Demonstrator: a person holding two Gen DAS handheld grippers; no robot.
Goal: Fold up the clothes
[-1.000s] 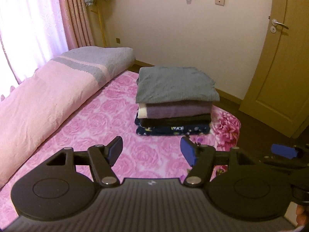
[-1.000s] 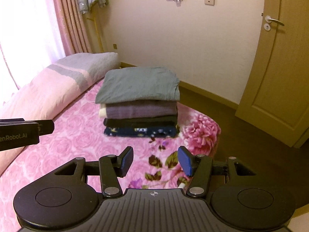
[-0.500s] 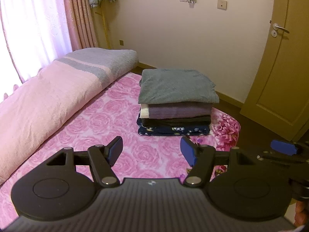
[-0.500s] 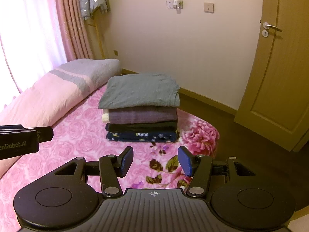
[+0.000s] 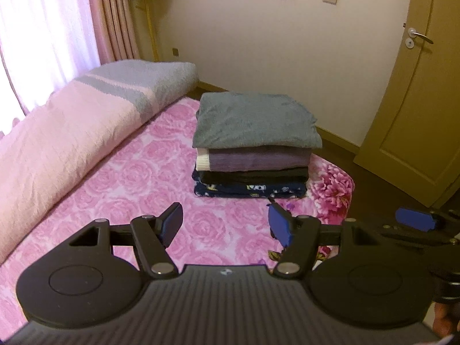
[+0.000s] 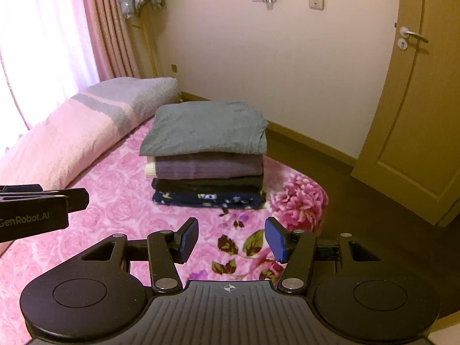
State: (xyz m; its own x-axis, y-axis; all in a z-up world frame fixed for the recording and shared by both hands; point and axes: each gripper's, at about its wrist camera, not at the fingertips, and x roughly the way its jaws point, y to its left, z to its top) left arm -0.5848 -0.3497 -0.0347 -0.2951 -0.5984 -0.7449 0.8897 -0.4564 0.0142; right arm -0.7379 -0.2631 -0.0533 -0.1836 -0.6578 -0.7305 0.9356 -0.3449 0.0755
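Holding both grippers side by side over the pink floral bedspread [image 5: 120, 189], we keep each one angled downward toward the bed. We read the left gripper [image 5: 225, 224] as open: its two blue pads stand apart, with only the bedspread visible in the gap and nothing touching either pad. We read the right gripper [image 6: 231, 240] the same way: jaws apart, no cloth between them, the flower print showing through the gap. In the left wrist view, a blue pad of the right gripper shows at the right edge; in the right wrist view, the black body of the left gripper enters from the left edge. We therefore place the two tools close together at a similar height. The stack [image 5: 253, 146] of folded clothes lies on the bedspread ahead of both grippers, beyond the fingertips and apart from them. We see a grey piece [image 6: 204, 128] on top, a purple piece [image 6: 207, 166] with a cream edge below it, then a black layer, then a dark blue printed piece [image 6: 207, 198] at the bottom. In the left wrist view the stack sits ahead and slightly to the right of the gap; in the right wrist view it sits ahead and slightly to the left. A rolled pink and grey quilt [image 5: 66, 132] lies along the left side of the bed, well apart from the stack.
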